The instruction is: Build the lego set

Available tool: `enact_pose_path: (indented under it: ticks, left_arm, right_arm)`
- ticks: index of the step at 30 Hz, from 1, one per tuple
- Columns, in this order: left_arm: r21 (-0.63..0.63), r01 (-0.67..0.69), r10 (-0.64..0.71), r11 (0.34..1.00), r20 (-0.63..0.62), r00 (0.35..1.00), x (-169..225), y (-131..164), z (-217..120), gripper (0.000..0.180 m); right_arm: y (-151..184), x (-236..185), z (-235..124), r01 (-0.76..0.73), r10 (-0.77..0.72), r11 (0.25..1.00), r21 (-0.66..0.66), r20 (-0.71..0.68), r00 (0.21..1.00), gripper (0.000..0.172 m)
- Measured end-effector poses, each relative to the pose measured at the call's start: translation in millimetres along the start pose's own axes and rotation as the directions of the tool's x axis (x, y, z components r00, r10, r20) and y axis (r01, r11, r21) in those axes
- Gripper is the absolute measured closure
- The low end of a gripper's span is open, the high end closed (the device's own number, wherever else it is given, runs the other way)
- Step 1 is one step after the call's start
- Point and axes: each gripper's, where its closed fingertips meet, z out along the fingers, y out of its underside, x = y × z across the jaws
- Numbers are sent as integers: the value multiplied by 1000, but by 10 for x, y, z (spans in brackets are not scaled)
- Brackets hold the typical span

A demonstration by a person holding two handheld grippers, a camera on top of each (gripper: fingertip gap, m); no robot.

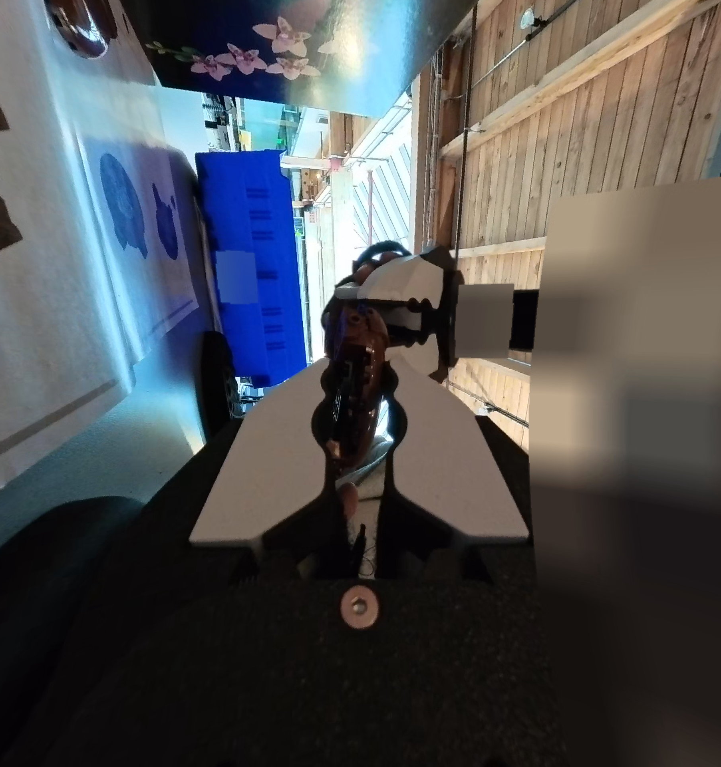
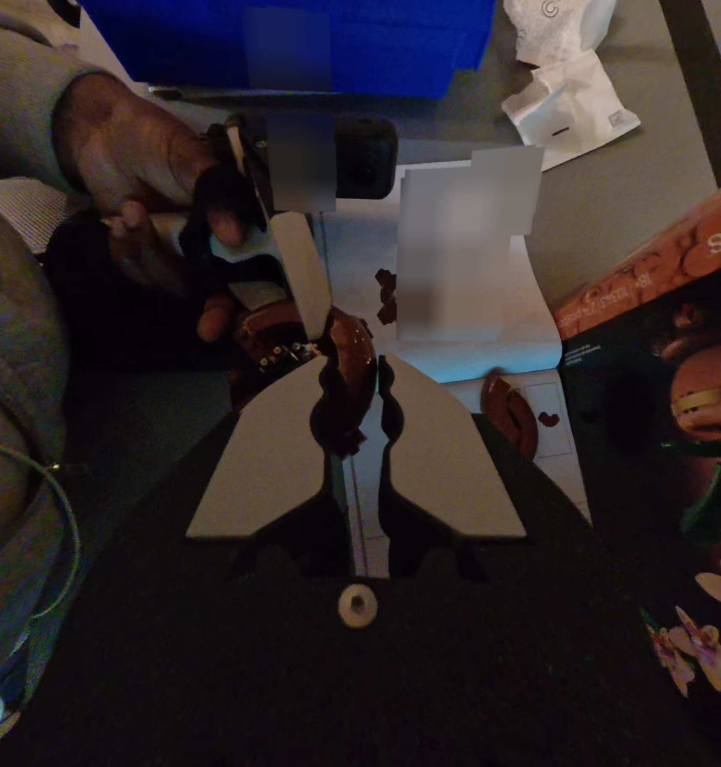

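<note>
Between your right gripper's (image 2: 356,369) narrowed fingers sits a glossy brown curved plastic brick assembly (image 2: 352,365), which your left gripper (image 1: 356,373) also clamps from the far left — pull them apart unevenly and, I judge, it could split or slip.

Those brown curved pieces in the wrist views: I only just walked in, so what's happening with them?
A person holds a gripper in each hand. The left gripper and the right gripper both clamp a reddish-brown curved brick assembly, lifted above an open instruction booklet. A second brown curved piece lies on the booklet, beside a dark box printed with flowers. A blue bin stands behind.
</note>
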Motion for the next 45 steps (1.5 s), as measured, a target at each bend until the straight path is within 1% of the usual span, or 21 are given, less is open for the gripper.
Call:
enact_pose_path:
  ticks: [3, 10, 16, 20, 28, 31, 33, 35, 36, 38, 39, 40, 41, 44, 45]
  left_arm:
    - [-3, 2, -2, 1000, -3, 1000, 2, 0, 0, 160]
    - [-9, 7, -7, 1000, -16, 1000, 21, 7, -7, 160]
    - [-8, 14, -14, 1000, -20, 1000, 28, 1, -11, 160]
    - [-14, 13, -13, 1000, -9, 1000, 13, 9, -6, 160]
    - [-2, -10, 10, 1000, -18, 1000, 23, 2, -5, 160]
    - [-4, -12, 12, 1000, -19, 1000, 25, 6, -5, 160]
    - [-7, -12, 11, 1000, -19, 1000, 24, 11, -4, 160]
    - [-11, -12, 12, 1000, -20, 1000, 25, 17, -2, 160]
    - [-13, -12, 11, 1000, -22, 1000, 26, 20, -2, 160]
    - [-14, -12, 12, 1000, -24, 1000, 30, 24, -1, 160]
    - [-15, -14, 14, 1000, -25, 1000, 31, 27, 0, 160]
    - [-16, -18, 17, 1000, -27, 999, 35, 33, 6, 160]
    - [-16, -22, 21, 1000, -28, 999, 34, 39, 12, 160]
    - [-16, -33, 33, 999, -26, 999, 37, 41, 9, 160]
    - [-17, -37, 37, 999, -23, 999, 39, 44, 15, 160]
  right_arm:
    - [14, -7, 10, -13, 14, 1000, -16, 7, 1000, 145]
    - [0, -27, -8, -23, 24, 1000, -15, 56, 998, 144]
    - [-34, -58, 0, -77, 76, 997, 5, 127, 989, 141]
    - [-35, -64, 13, -92, 90, 996, 9, 143, 986, 141]
    - [-127, -97, -77, -165, 145, 983, 75, 222, 964, 140]
    - [-191, -87, -180, -238, 197, 965, 112, 296, 935, 139]
    - [-210, -44, -247, -334, 267, 934, 124, 377, 887, 141]
    - [-182, 81, -264, -475, 381, 872, 115, 450, 808, 142]
    - [-158, 122, -257, -555, 444, 827, 87, 504, 741, 139]
    - [-115, 147, -211, -689, 549, 725, -2, 605, 577, 124]
    - [-78, 144, -169, -724, 584, 688, -46, 627, 516, 120]
    - [-29, 131, -113, -738, 611, 669, -85, 628, 482, 118]
    - [7, 94, -66, -741, 627, 659, -124, 635, 451, 117]
    - [10, -68, 12, -748, 661, 615, -249, 680, 317, 116]
    - [5, -104, 40, -746, 666, 608, -272, 686, 293, 118]
